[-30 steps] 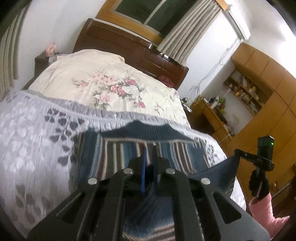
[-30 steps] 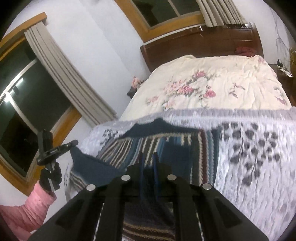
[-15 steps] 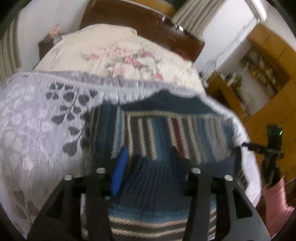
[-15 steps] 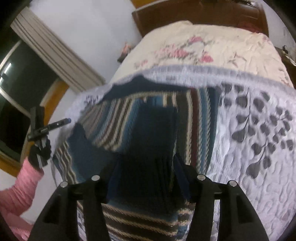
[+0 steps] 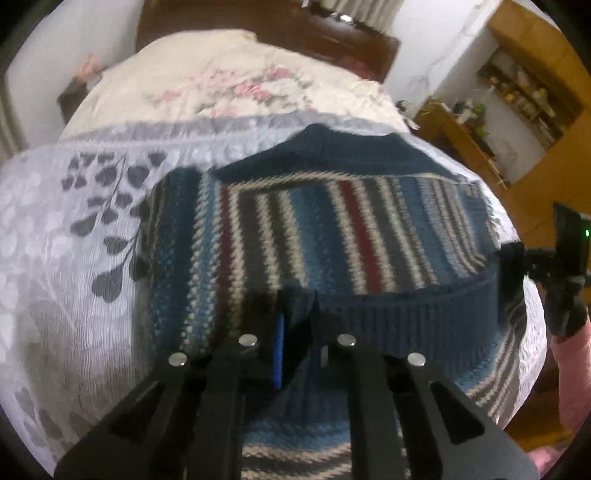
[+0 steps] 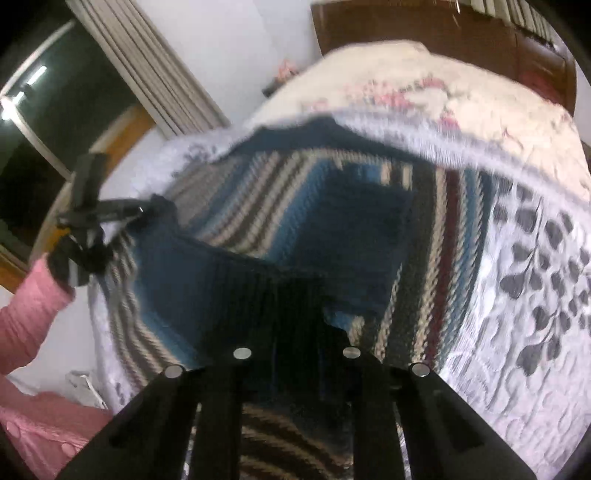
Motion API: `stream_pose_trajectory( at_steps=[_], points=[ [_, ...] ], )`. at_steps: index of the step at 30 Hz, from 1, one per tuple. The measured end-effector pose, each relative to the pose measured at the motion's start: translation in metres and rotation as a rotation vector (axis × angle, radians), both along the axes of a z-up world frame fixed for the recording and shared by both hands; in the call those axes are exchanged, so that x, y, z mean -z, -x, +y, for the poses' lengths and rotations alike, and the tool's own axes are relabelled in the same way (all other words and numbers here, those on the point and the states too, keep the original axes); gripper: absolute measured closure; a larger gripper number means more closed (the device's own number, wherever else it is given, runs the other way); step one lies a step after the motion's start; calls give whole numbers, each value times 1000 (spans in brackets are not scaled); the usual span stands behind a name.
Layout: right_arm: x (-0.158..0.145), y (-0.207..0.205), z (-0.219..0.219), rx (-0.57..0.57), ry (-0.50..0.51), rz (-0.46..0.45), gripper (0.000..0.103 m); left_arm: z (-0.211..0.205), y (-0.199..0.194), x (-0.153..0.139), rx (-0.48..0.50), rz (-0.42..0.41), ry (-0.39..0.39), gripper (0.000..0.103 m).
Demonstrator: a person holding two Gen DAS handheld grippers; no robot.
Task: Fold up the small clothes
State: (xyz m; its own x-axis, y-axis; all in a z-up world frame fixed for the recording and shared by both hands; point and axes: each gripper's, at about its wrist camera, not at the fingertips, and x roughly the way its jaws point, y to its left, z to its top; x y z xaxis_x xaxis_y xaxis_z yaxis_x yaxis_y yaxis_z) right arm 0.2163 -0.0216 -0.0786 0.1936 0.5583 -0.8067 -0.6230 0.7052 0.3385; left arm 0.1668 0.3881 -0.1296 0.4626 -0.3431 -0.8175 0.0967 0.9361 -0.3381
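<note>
A small knitted sweater (image 5: 332,229) with blue, cream and dark red stripes lies flat on the bed, its navy collar (image 5: 343,147) at the far side. Its navy ribbed hem (image 5: 406,314) is lifted and stretched over the body between both grippers. My left gripper (image 5: 297,306) is shut on one end of the hem; in the right wrist view it shows as the left gripper (image 6: 147,210). My right gripper (image 6: 295,314) is shut on the hem's (image 6: 207,273) other end, and the left wrist view shows it as the right gripper (image 5: 513,258), held by a gloved hand with a pink sleeve (image 5: 569,354).
The sweater rests on a pale grey bedspread (image 5: 62,258) with dark leaf prints. Beyond lies a cream floral quilt (image 5: 229,85) and a dark wooden headboard (image 5: 266,26). Wooden desk and shelves (image 5: 517,92) stand on one side, and a curtained window (image 6: 147,74) on the other.
Both grippers stood wide open over the hem half a second ago and are now shut on it again. Both have come lower and nearer to the sweater.
</note>
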Motion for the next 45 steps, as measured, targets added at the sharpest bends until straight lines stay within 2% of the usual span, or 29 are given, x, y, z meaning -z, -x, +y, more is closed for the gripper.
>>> stream_pose_trajectory(
  at_steps=[3, 9, 16, 18, 20, 23, 25, 29, 33, 37, 41, 43, 45],
  points=[
    [-19, 6, -11, 5, -61, -34, 88, 1, 8, -16, -15, -48, 23, 95],
    [-51, -16, -32, 85, -170, -83, 93, 18, 10, -56, -94, -171, 109, 95],
    [-74, -60, -33, 158, -217, -129, 94, 22, -41, -86, -149, -257, 112, 95],
    [-79, -78, -31, 185, -214, -139, 94, 23, -57, -89, -164, -263, 84, 95],
    [-78, -98, -26, 214, -198, -141, 94, 23, -75, -86, -184, -262, 46, 95],
    [-66, -127, -22, 259, -176, -115, 94, 27, -102, -72, -223, -241, 52, 95],
    [-53, -144, -20, 289, -167, -89, 94, 28, -119, -61, -231, -216, 51, 95],
    [-16, -174, -16, 331, -124, -20, 94, 22, -141, -33, -230, -152, -3, 95],
    [14, -188, -20, 354, -122, 44, 94, 28, -147, -4, -252, -92, 13, 95],
    [33, -189, -19, 356, -83, 72, 93, 27, -145, 22, -244, -36, -11, 94],
    [45, -185, -21, 377, -83, 97, 86, 29, -142, 37, -256, 12, -15, 83],
    [42, -182, -26, 395, -83, 103, 72, 34, -138, 34, -273, 21, -8, 78],
    [33, -174, -31, 400, -74, 87, 64, 37, -133, 28, -281, 35, -11, 53]
  ],
)
